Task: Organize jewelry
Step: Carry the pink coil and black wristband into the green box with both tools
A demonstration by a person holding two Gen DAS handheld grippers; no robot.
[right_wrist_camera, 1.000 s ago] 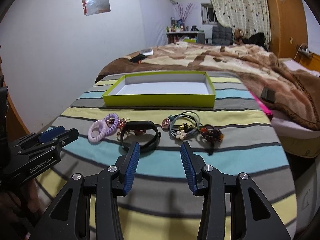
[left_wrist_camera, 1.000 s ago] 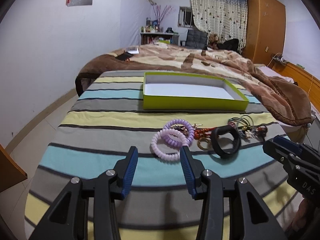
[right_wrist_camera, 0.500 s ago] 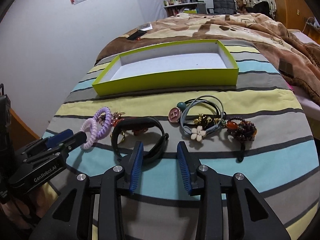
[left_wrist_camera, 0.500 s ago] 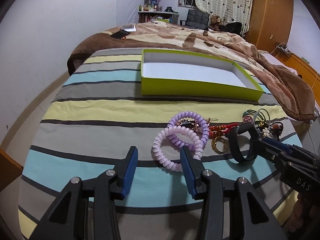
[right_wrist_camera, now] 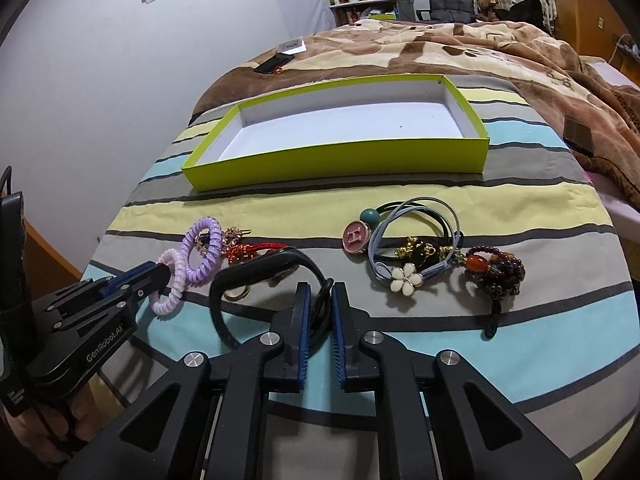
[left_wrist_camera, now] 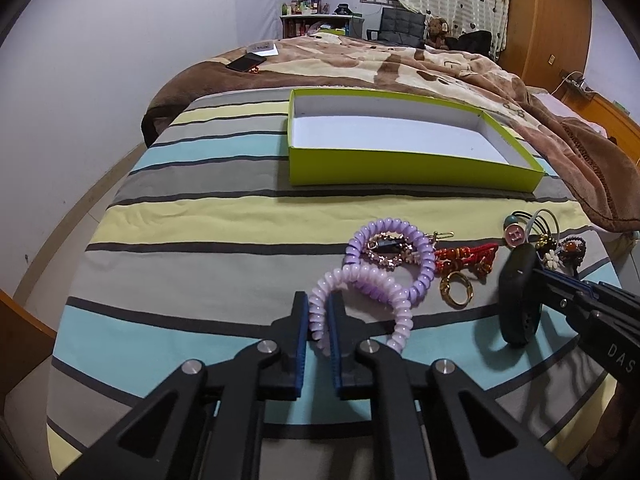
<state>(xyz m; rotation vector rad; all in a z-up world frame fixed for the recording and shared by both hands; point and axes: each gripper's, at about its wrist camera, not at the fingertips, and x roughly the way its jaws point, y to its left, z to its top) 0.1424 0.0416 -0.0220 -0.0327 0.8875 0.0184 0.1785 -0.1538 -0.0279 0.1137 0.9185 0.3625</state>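
1. A shallow lime-green box [left_wrist_camera: 400, 166] with a white inside stands on the striped bedspread [left_wrist_camera: 200, 208], beyond the jewelry. Nothing lies in it; only the white floor [right_wrist_camera: 344, 128] shows.
2. All the jewelry is outside the box, on the bedspread in front of its near wall.
3. The left gripper [left_wrist_camera: 319, 318] is clenched on the pale pink spiral bracelet [left_wrist_camera: 376, 292]; one side of the coil sits between the two blue pads.
4. A darker purple spiral bracelet [left_wrist_camera: 404, 240] touches the pink one, and a small gold and dark ornament [left_wrist_camera: 386, 249] lies inside its ring.
5. Just beside them lie a red knotted cord [left_wrist_camera: 466, 258] and a gold ring [left_wrist_camera: 456, 292].
6. The right gripper [right_wrist_camera: 320, 310] is closed on the black band [right_wrist_camera: 260, 270], pinching its strap near the end.
7. To the right of the band lies a bundle of hair ties [right_wrist_camera: 416, 220] with a pink round button [right_wrist_camera: 355, 237], a teal ball [right_wrist_camera: 369, 216] and a white flower [right_wrist_camera: 406, 280].
8. A dark red bead bracelet [right_wrist_camera: 496, 270] lies just beside this bundle.
9. A phone [right_wrist_camera: 274, 63] rests on the brown blanket [right_wrist_camera: 440, 52] far behind the box.
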